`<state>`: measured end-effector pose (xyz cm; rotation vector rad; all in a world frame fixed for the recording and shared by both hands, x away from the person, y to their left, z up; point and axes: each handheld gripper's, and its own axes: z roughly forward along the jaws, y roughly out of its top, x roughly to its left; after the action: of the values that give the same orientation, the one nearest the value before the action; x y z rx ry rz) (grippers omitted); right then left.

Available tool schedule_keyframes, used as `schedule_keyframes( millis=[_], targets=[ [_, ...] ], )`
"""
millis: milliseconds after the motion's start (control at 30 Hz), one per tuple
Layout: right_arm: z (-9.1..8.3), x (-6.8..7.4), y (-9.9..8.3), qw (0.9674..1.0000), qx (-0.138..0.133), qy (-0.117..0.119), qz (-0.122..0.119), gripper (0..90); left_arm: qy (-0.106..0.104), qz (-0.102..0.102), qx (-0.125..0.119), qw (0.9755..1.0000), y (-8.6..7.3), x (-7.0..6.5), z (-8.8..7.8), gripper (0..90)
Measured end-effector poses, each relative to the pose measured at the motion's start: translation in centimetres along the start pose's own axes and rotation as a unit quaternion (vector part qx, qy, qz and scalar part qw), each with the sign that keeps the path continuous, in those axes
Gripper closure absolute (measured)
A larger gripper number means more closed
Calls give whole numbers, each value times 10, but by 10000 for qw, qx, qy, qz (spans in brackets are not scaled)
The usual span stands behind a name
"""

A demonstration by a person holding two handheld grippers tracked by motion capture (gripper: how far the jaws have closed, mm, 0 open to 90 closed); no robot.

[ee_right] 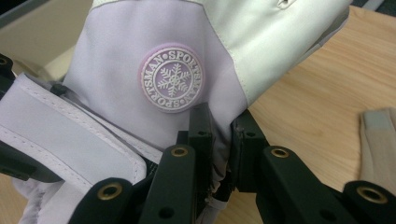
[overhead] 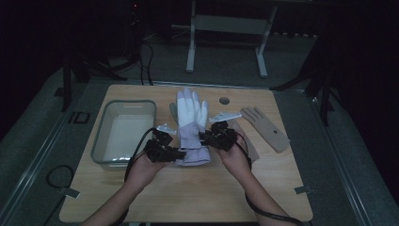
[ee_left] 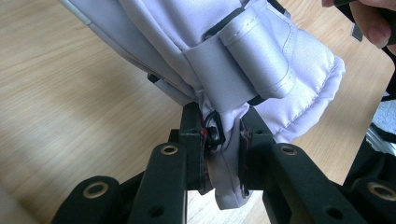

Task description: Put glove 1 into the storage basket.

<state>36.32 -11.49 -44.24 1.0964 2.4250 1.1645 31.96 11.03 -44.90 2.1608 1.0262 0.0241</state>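
High view: lilac ski glove (overhead: pixel 190 123) hangs between left tongs (overhead: pixel 175 153) and right tongs (overhead: pixel 205 138), both clamped on its cuff.

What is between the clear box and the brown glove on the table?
In the high view, the white ski glove, pinched by both tongs, sits between the clear box and the brown glove.

A clear bin (overhead: pixel 123 132) sits on the desk (overhead: pixel 197 188) just left of the left tool, a tan glove (overhead: pixel 266 128) lies flat to the right of the right tool, and a round grommet (overhead: pixel 224 100) lies beyond both.
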Motion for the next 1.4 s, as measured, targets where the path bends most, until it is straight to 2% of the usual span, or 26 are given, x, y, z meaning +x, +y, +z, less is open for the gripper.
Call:
schedule_keyframes(
  millis=[333, 633, 933, 1133, 1300, 1400],
  targets=[
    [9, 21, 28, 9997, -157, 44, -198, 809, 171, -17, -116, 9998, -3, 15, -32, 758],
    [30, 47, 52, 9990, -181, 228, -330, 810, 407, -75, -126, 9991, -16, 35, -63, 758],
    [59, 81, 78, 9981, -179, 447, -391, 810, 540, -294, -45, 9981, -33, 62, -100, 758],
    [78, 103, 97, 9970, -211, 592, -460, 810, 685, -288, 22, 9972, -42, 82, -125, 757],
    [98, 118, 108, 9970, -171, 632, -420, 810, 735, -337, 60, 9967, -51, 101, -135, 757],
    [111, 122, 110, 9968, -137, 671, -418, 810, 686, -380, 49, 9969, -58, 113, -134, 757]
  ],
)
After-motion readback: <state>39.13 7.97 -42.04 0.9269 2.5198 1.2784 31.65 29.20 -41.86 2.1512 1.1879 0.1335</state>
